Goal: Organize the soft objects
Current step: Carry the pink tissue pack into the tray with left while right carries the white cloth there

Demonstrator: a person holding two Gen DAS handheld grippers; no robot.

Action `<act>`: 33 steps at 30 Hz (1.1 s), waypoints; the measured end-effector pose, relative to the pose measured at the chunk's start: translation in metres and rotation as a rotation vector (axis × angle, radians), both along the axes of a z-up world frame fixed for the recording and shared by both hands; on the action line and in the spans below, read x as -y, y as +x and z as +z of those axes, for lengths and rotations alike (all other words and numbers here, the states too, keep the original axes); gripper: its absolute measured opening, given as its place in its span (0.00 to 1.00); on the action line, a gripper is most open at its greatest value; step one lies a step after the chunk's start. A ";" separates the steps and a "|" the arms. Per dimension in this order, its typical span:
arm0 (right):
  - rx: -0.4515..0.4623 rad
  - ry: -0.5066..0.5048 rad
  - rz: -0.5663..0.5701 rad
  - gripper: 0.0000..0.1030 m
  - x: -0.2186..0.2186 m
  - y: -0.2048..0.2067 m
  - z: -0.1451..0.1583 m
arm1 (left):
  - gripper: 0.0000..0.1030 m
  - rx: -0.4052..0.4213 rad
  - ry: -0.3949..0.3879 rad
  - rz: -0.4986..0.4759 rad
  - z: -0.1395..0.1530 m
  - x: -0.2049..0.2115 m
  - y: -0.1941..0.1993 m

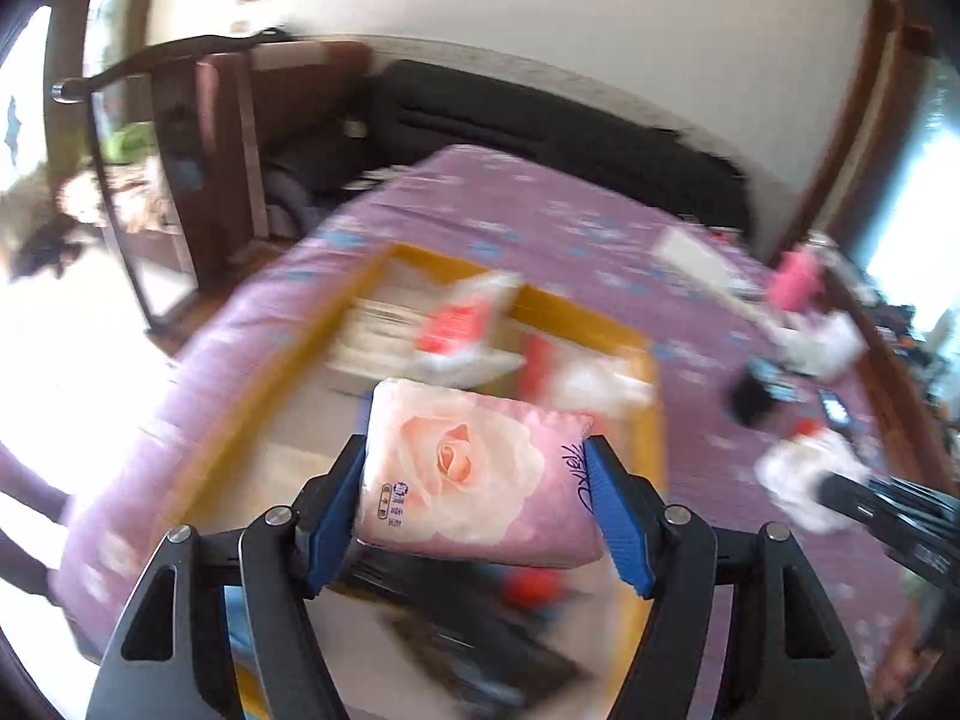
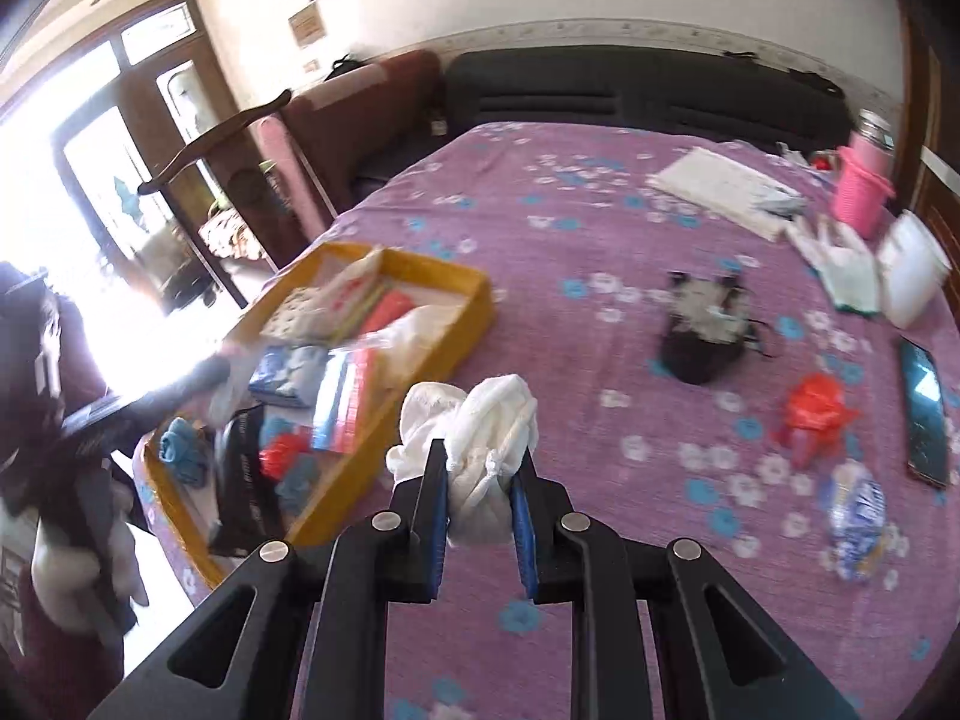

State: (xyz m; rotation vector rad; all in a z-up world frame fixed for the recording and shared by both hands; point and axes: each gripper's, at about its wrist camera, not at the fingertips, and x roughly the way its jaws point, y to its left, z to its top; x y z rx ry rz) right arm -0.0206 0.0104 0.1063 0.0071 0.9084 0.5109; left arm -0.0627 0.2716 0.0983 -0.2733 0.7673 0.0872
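Note:
My left gripper (image 1: 477, 456) is shut on a pink tissue pack with a rose print (image 1: 474, 468) and holds it above the yellow tray (image 1: 651, 414) on the purple bed. My right gripper (image 2: 483, 456) is shut on a bunched white cloth (image 2: 474, 426) and holds it above the bed (image 2: 600, 240), just right of the yellow tray (image 2: 474, 294). The tray holds several packs, a blue cloth (image 2: 180, 447) and a black pouch (image 2: 243, 474). The left gripper shows in the right wrist view as a dark blur over the tray (image 2: 150, 402).
On the bed lie a black-and-white bundle (image 2: 705, 324), a red plastic bag (image 2: 813, 414), a blue-white pack (image 2: 855, 510), a phone (image 2: 927, 414), white papers (image 2: 720, 186), a pink basket (image 2: 861, 192) and a white container (image 2: 912, 276). A dark headboard (image 2: 630, 96) stands behind.

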 end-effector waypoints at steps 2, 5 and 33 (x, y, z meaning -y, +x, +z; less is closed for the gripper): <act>-0.010 0.002 0.018 0.20 -0.017 0.004 -0.003 | 0.68 -0.031 0.022 0.038 -0.008 -0.021 0.013; -0.019 0.000 0.041 0.20 -0.041 0.013 -0.005 | 0.68 -0.073 0.043 0.070 -0.020 -0.039 0.031; -0.144 -0.094 0.155 0.20 -0.168 0.057 -0.061 | 0.83 0.104 -0.090 0.082 0.012 -0.060 -0.047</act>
